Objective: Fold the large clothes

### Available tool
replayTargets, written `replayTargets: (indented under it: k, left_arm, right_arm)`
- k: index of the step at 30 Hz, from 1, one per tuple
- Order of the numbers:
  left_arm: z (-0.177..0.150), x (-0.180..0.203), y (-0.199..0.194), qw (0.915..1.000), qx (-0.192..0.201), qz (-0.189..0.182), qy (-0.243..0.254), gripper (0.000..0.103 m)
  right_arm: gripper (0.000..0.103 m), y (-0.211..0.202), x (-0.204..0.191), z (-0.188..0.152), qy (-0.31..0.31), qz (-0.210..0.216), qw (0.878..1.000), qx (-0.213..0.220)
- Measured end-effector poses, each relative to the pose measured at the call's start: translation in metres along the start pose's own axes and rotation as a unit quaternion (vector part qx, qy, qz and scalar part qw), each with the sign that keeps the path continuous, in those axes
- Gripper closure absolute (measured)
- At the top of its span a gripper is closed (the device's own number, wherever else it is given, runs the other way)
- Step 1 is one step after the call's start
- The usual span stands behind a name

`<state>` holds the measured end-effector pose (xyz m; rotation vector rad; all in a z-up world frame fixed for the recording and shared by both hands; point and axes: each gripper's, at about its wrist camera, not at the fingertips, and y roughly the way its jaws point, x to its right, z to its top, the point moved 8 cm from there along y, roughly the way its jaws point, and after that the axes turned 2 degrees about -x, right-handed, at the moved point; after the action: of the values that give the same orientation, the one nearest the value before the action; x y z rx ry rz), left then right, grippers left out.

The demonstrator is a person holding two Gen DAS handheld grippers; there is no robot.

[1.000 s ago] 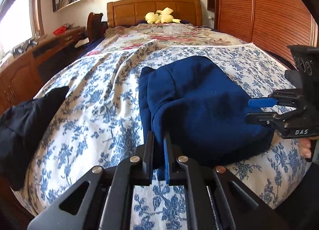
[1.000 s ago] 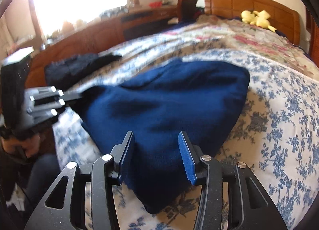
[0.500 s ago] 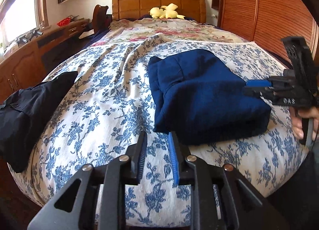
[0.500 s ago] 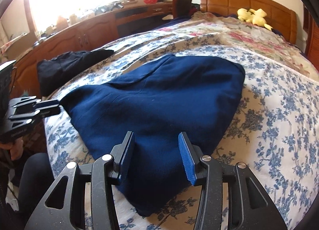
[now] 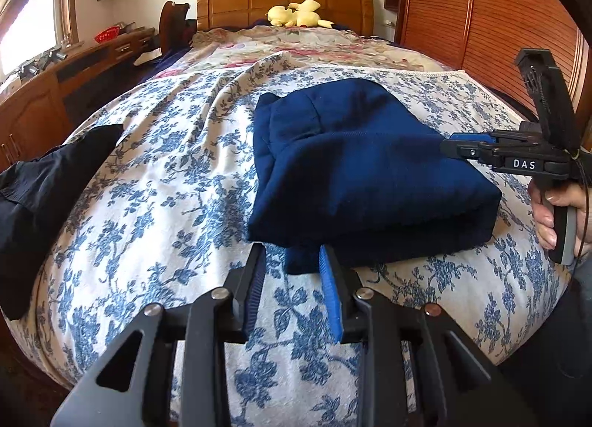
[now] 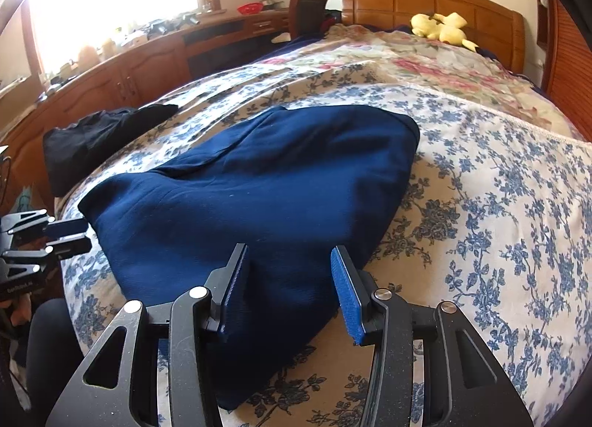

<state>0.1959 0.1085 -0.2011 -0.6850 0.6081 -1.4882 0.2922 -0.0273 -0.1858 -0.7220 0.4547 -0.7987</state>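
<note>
Between your left gripper's point(image 5: 292, 264) fingers, set moderately apart, lay only bedspread point(image 5: 155, 205), their tips just short of the sweater's point(image 5: 355, 171) near edge and gripping nothing. Your right gripper point(image 6: 290, 271) stood wide, its blue pads either side of the sweater's near corner, hovering over the cloth without pinching it. From the left wrist view that gripper point(image 5: 477, 147) showed side-on at the sweater's right edge, your hand point(image 5: 555, 212) around its handle. The sweater itself lay folded into a thick navy bundle on the floral bedspread, close to the foot of the bed. Left of the sweater, well apart, a black garment point(image 6: 100, 138) hung over the bed's side. Beyond the sweater, against the headboard point(image 5: 285, 1), sat a yellow plush point(image 5: 296, 14).
</note>
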Motion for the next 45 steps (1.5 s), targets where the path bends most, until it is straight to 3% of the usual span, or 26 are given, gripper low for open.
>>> replayTargets:
  k: [9, 19, 21, 22, 24, 32, 33, 36, 37, 38, 45]
  left_arm:
    - [-0.003, 0.002, 0.021, 0.9999, -0.008, -0.001, 0.010, 0.075]
    - [-0.004, -0.001, 0.025, 0.9998, -0.012, -0.005, 0.017, 0.069]
    - [-0.005, -0.001, 0.026, 0.9997, -0.013, -0.005, 0.018, 0.069]
    - [-0.005, -0.001, 0.027, 0.9997, -0.014, -0.004, 0.019, 0.069]
    - [-0.005, -0.001, 0.028, 0.9997, -0.014, -0.002, 0.021, 0.069]
    - [-0.006, 0.000, 0.032, 0.9995, -0.019, 0.003, 0.025, 0.069]
    - [-0.006, 0.000, 0.032, 0.9995, -0.020, 0.003, 0.024, 0.069]
    - [-0.007, -0.001, 0.032, 0.9995, -0.022, 0.002, 0.021, 0.068]
    - [-0.007, -0.001, 0.032, 0.9996, -0.022, 0.001, 0.020, 0.068]
    - [-0.007, -0.001, 0.032, 0.9996, -0.022, -0.001, 0.018, 0.068]
    - [-0.007, -0.005, 0.031, 0.9996, -0.026, -0.004, 0.011, 0.068]
  right_arm:
    - [0.054, 0.022, 0.016, 0.022, -0.006, -0.019, 1.000, 0.002]
    - [0.053, 0.075, 0.071, 0.058, -0.003, -0.063, 0.998, -0.029]
    - [0.044, 0.085, 0.081, 0.062, 0.002, -0.075, 0.996, -0.038]
    - [0.034, 0.091, 0.087, 0.063, 0.008, -0.078, 0.996, -0.043]
    - [0.024, 0.106, 0.096, 0.060, 0.027, -0.070, 0.995, -0.067]
    - [0.024, 0.125, 0.100, 0.059, 0.090, 0.013, 0.993, -0.076]
    - [0.027, 0.125, 0.099, 0.058, 0.094, 0.020, 0.993, -0.074]
    - [0.057, 0.120, 0.089, 0.060, 0.082, 0.037, 0.994, -0.060]
    - [0.079, 0.117, 0.088, 0.061, 0.074, 0.032, 0.995, -0.054]
    - [0.089, 0.114, 0.088, 0.064, 0.065, 0.022, 0.997, -0.045]
    - [0.096, 0.068, 0.093, 0.065, 0.056, 0.017, 0.998, -0.016]
